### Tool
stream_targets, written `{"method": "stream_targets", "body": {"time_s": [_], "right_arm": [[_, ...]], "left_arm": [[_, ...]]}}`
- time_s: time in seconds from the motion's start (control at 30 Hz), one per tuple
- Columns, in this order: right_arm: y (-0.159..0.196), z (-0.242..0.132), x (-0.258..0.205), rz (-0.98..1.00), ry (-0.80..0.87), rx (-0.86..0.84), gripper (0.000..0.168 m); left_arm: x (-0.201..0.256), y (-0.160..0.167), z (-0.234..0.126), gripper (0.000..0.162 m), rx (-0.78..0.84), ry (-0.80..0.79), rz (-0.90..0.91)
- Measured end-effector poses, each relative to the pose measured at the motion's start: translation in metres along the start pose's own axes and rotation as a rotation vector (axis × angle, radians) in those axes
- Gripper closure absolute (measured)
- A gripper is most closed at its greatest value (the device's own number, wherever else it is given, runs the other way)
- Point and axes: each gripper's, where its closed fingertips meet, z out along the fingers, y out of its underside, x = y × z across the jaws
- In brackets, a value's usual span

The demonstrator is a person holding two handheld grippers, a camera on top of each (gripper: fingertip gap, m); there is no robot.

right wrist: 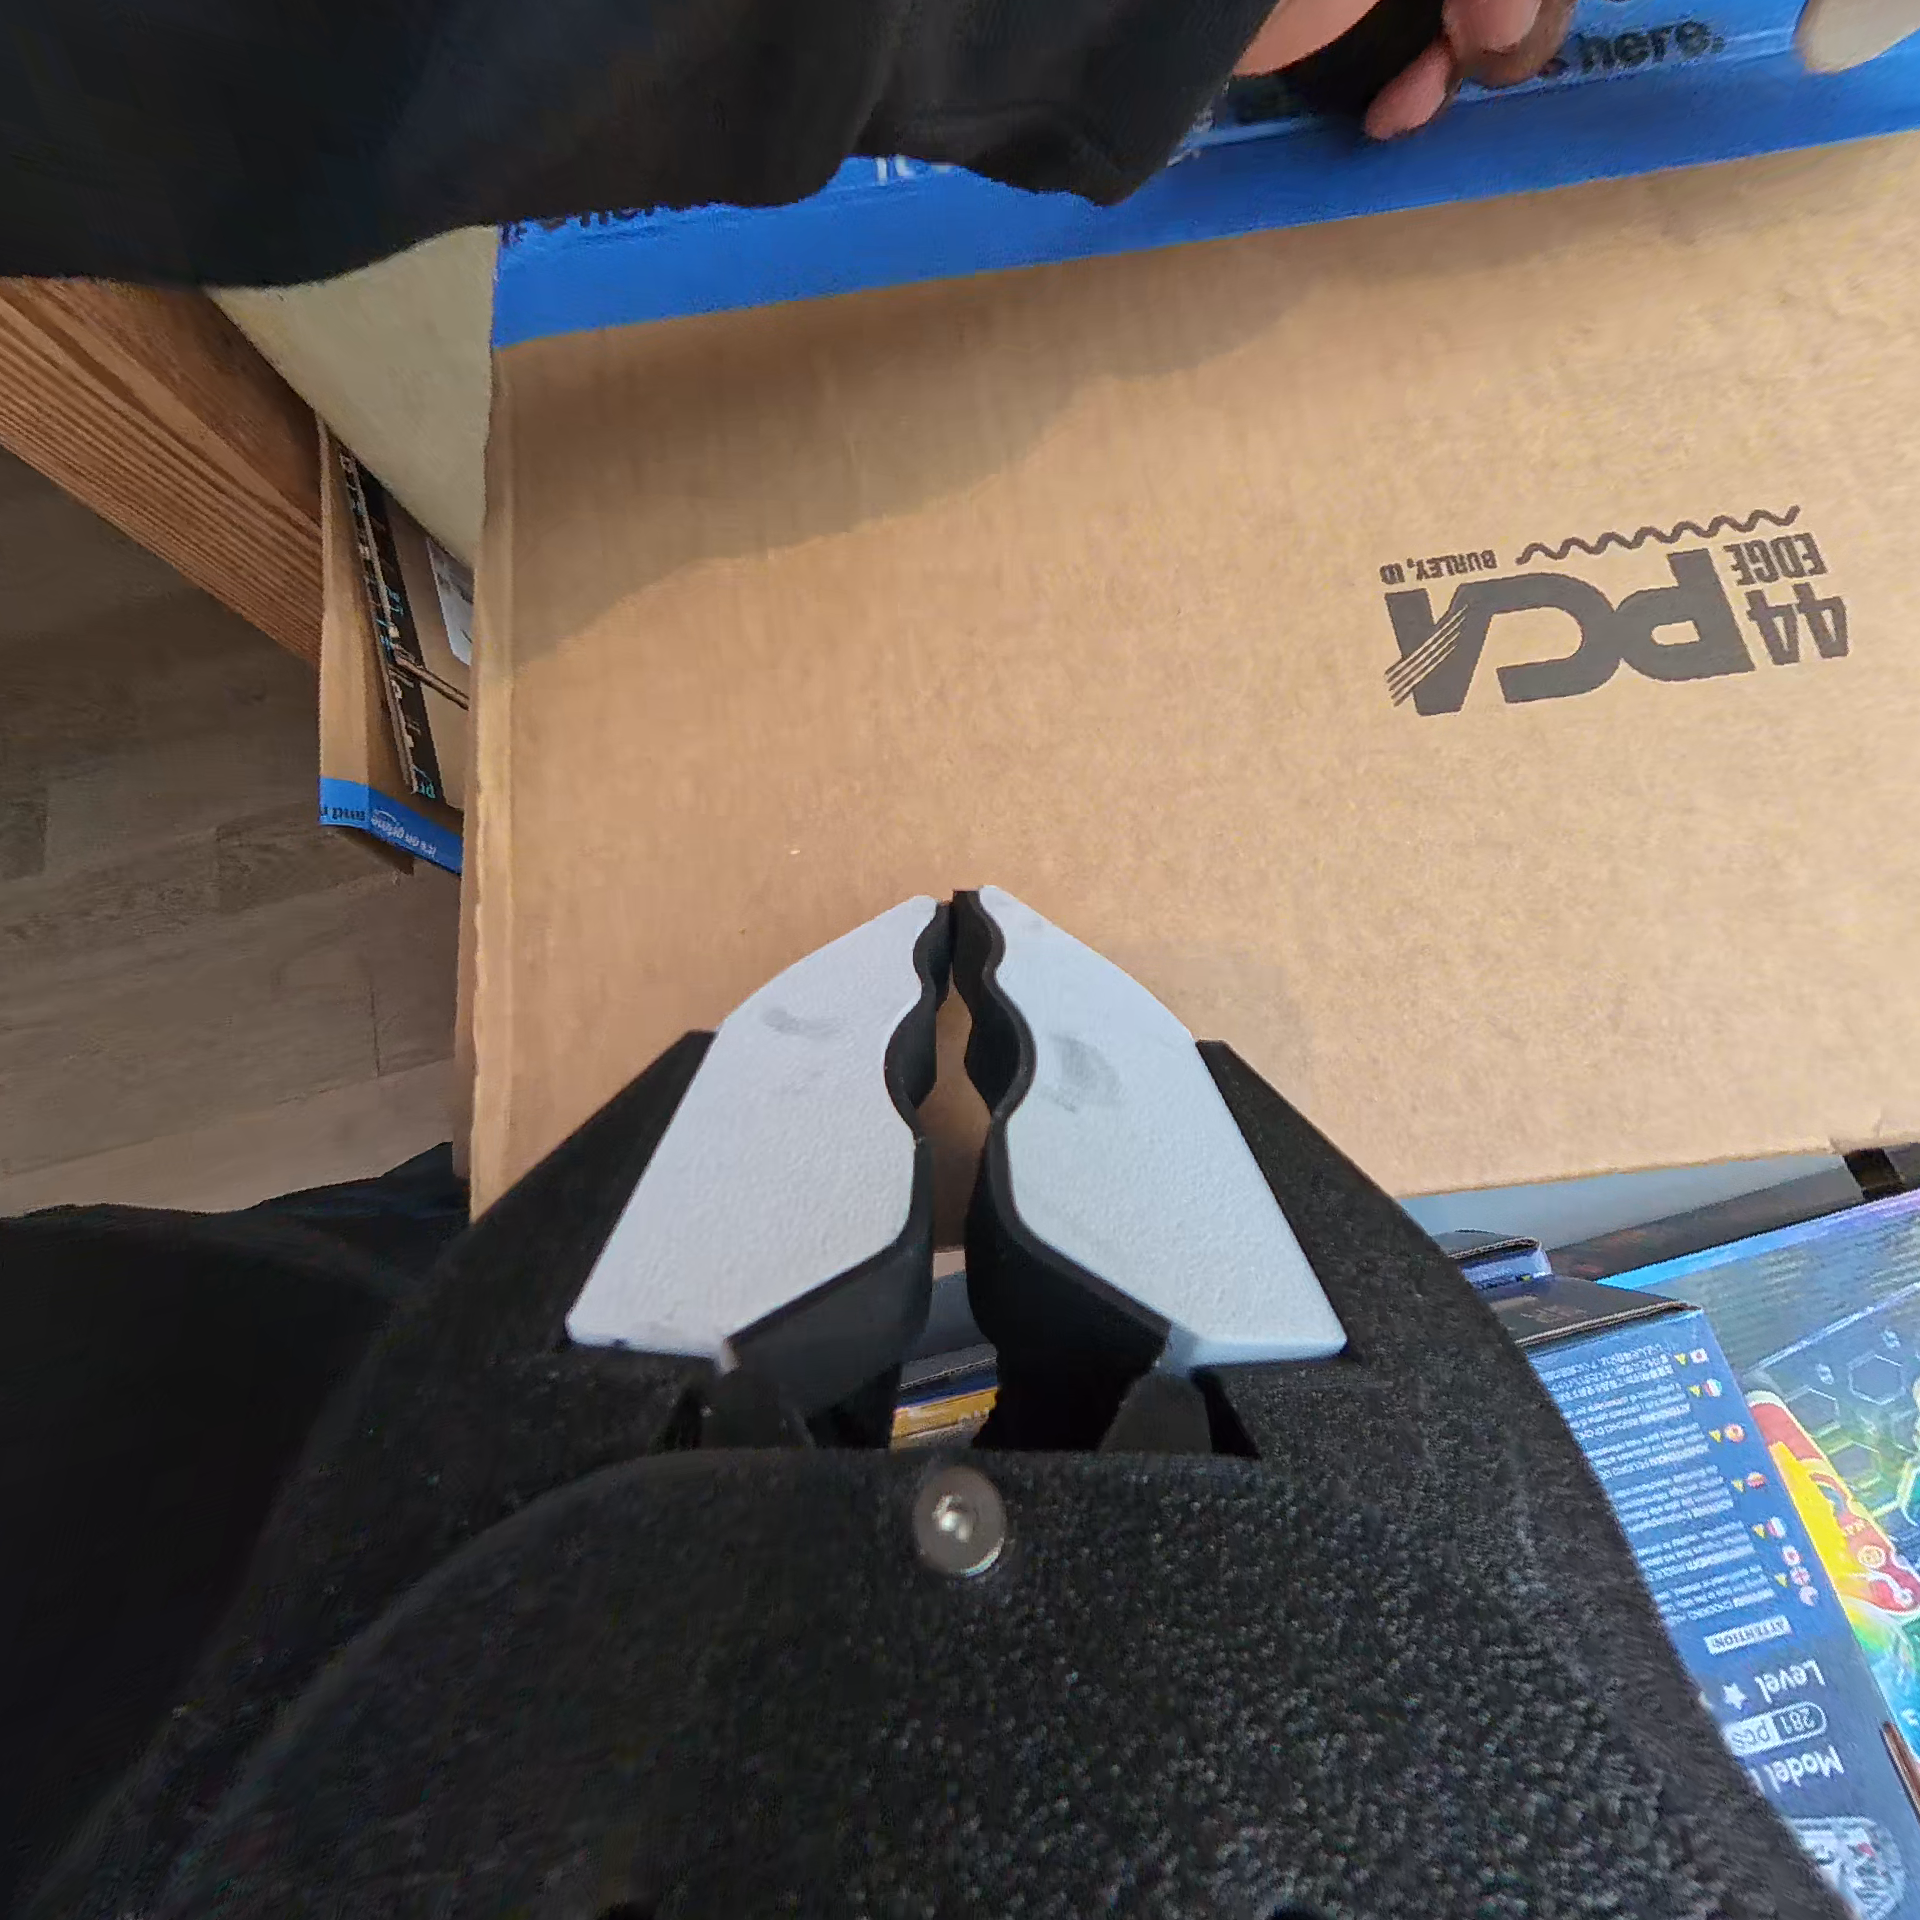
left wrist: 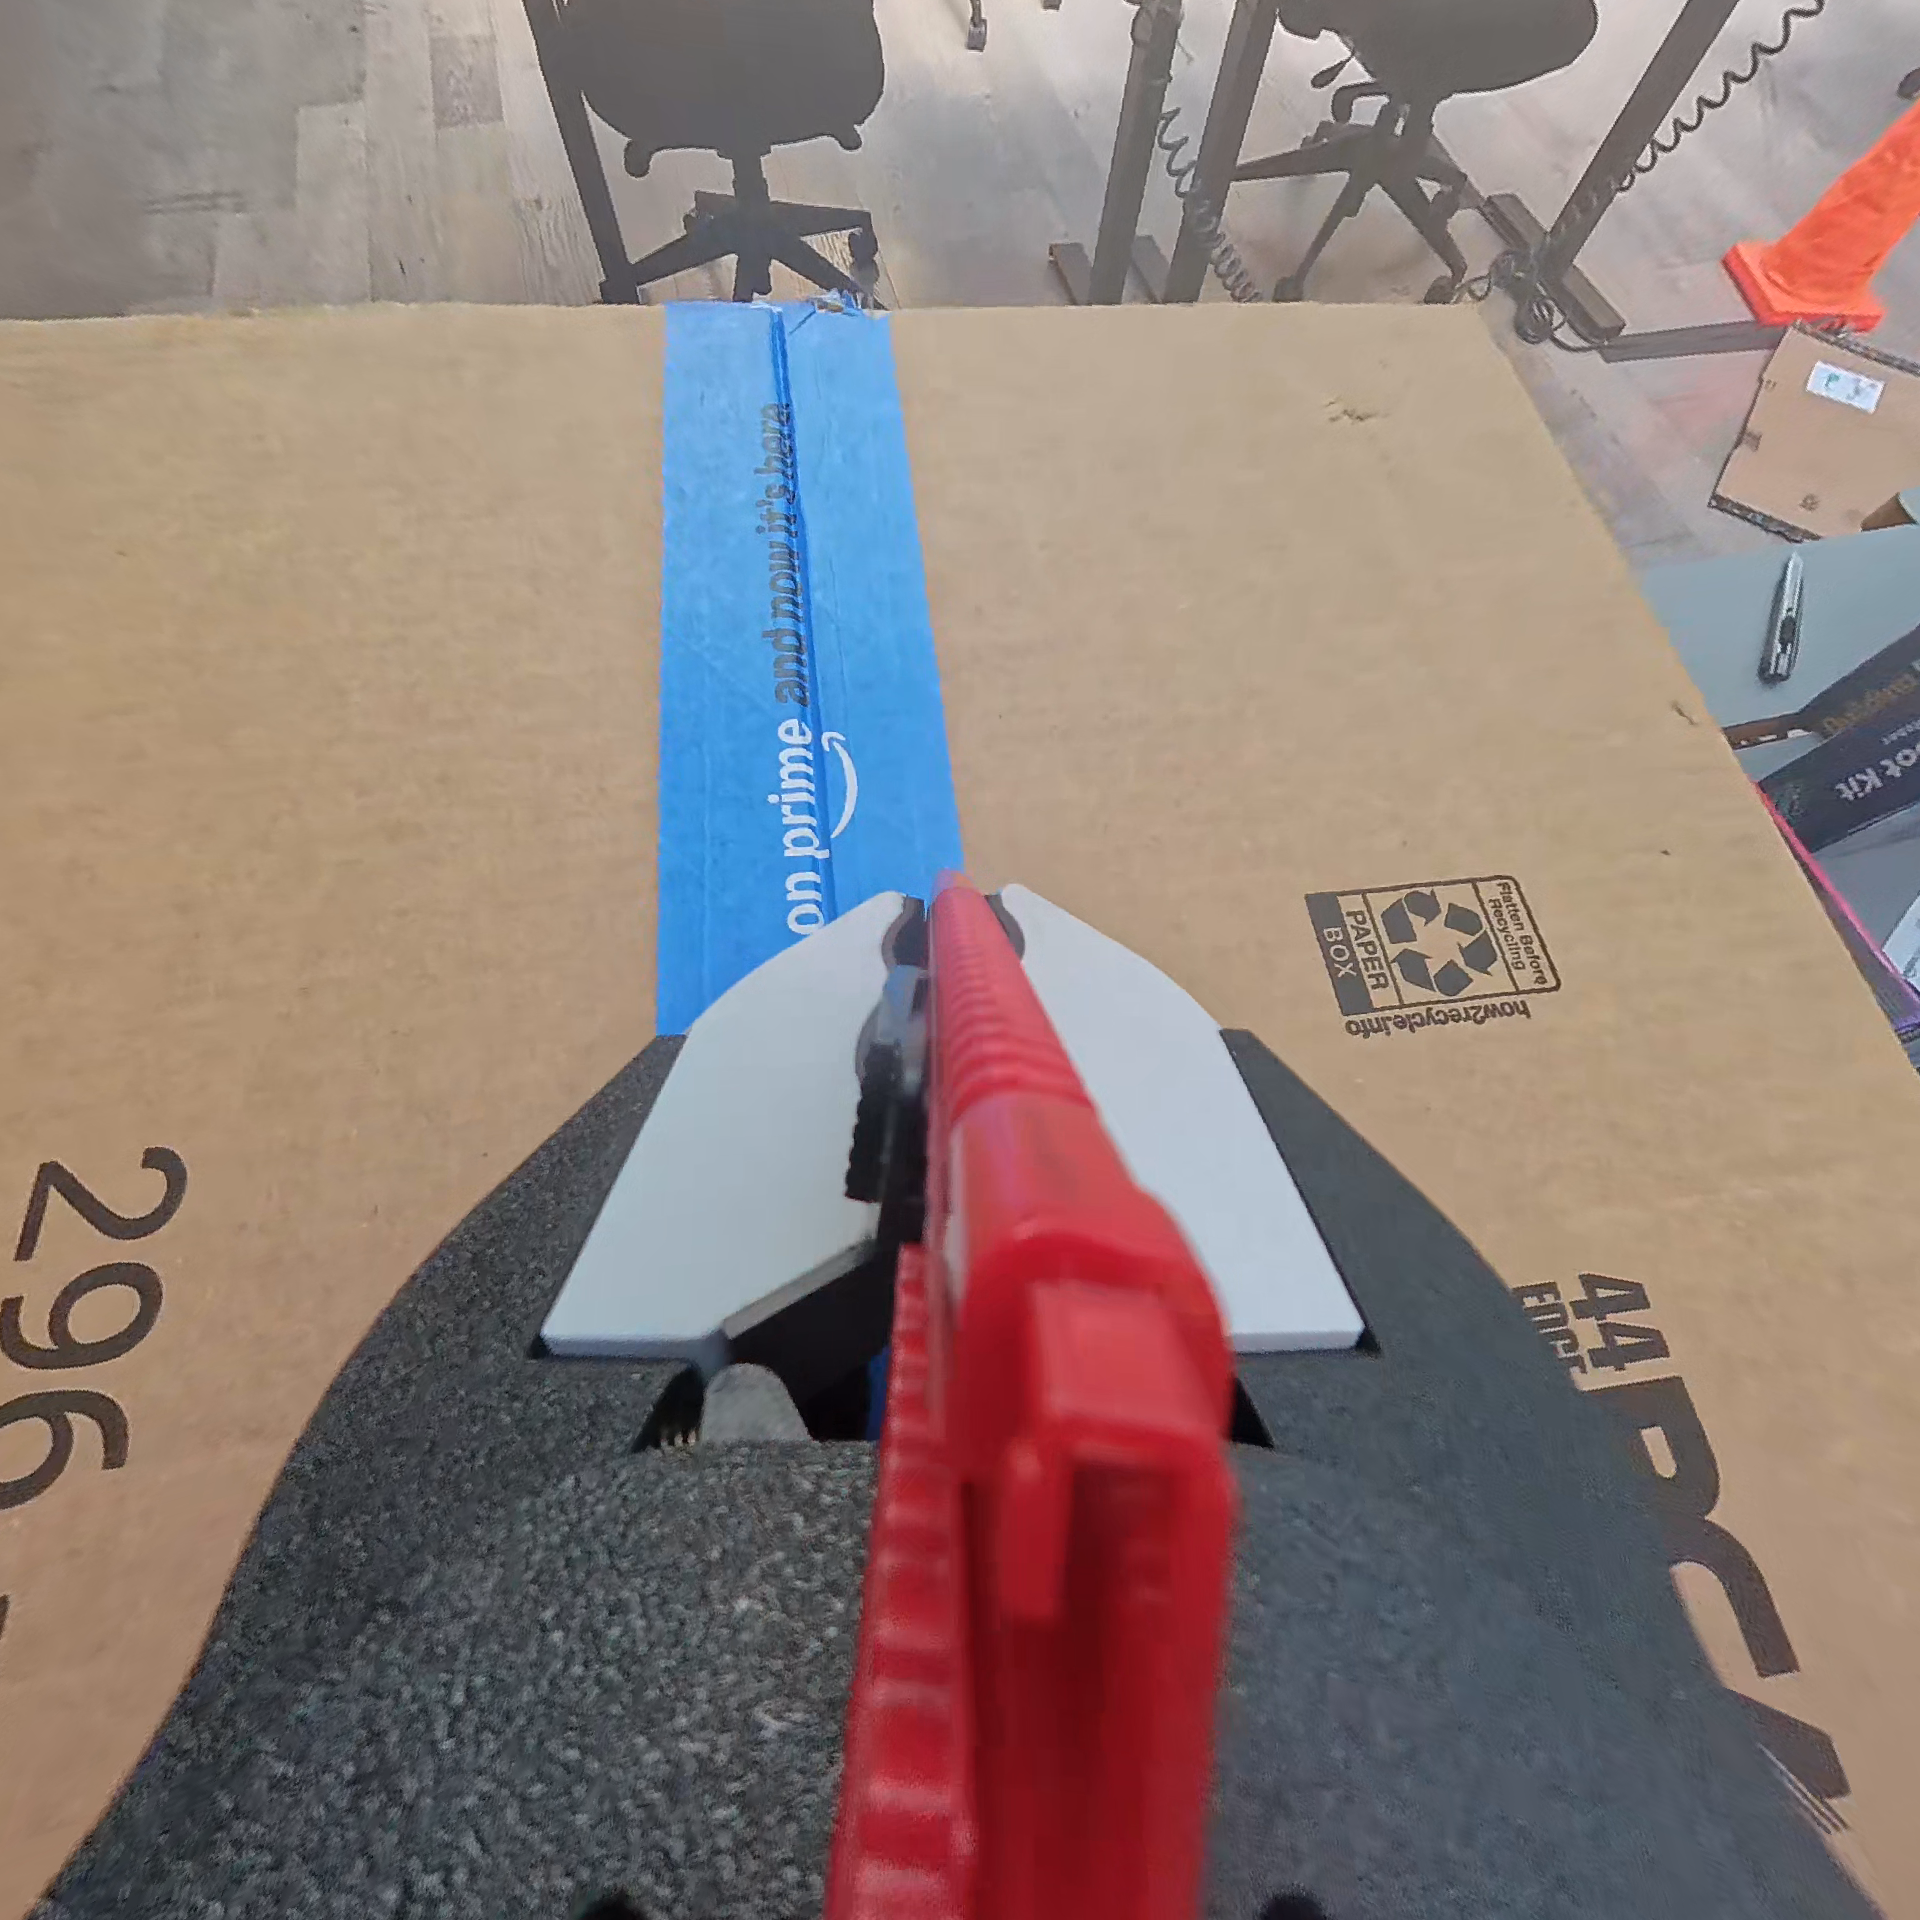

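A large brown cardboard box [left wrist: 1247,644] fills the left wrist view, with a strip of blue tape [left wrist: 800,623] along its middle seam. My left gripper [left wrist: 951,894] is shut on a red box cutter [left wrist: 1018,1351]. The cutter's tip sits on the near part of the tape. In the right wrist view my right gripper [right wrist: 954,899] is shut and empty, its tips over the same box [right wrist: 1143,831] near its flap. The blue tape [right wrist: 1351,197] runs along the top there. A person's dark sleeve [right wrist: 520,104] and hand [right wrist: 1455,62] reach over it.
Office chairs [left wrist: 727,125] and black stand legs [left wrist: 1403,177] stand on the wood floor beyond the box. An orange cone [left wrist: 1849,218] is at the far right. A grey utility knife [left wrist: 1782,618] lies on a grey surface. Colourful printed boxes [right wrist: 1714,1507] lie beside the big box.
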Motion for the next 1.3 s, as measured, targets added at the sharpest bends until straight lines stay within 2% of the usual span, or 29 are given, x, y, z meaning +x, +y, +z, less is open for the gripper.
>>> {"method": "stream_targets", "body": {"time_s": [0.13,0.27,0.4,0.57,0.67,0.9,1.03,1.2,1.3], "right_arm": [[-0.001,0.002,-0.002,0.016,-0.026,-0.009,0.168],[-0.003,0.005,-0.001,0.043,-0.062,-0.033,0.168],[-0.004,0.007,-0.003,0.065,-0.094,-0.058,0.168],[-0.005,0.007,-0.006,0.086,-0.149,-0.082,0.168],[-0.007,0.005,-0.002,0.093,-0.167,-0.093,0.168],[-0.020,0.011,0.033,0.112,-0.127,-0.062,0.168],[-0.026,0.015,0.057,0.088,-0.054,-0.062,0.168],[-0.030,0.018,0.091,0.083,0.070,-0.067,0.168],[-0.028,0.021,0.095,0.100,0.064,-0.077,0.168]], "left_arm": [[-0.009,-0.012,-0.001,0.151,0.012,0.026,-0.067],[-0.024,-0.056,0.011,0.151,0.137,0.057,-0.135],[-0.040,-0.091,0.069,0.151,0.118,0.086,-0.121],[-0.059,-0.116,0.137,0.151,0.088,0.080,-0.087],[-0.061,-0.125,0.156,0.151,0.071,0.083,-0.053],[-0.063,-0.128,0.171,0.151,0.025,0.084,-0.029],[-0.062,-0.138,0.176,0.151,0.031,0.079,-0.021],[-0.064,-0.132,0.182,0.151,0.011,0.047,-0.029],[-0.063,-0.130,0.182,0.150,0.001,0.036,-0.009]]}}
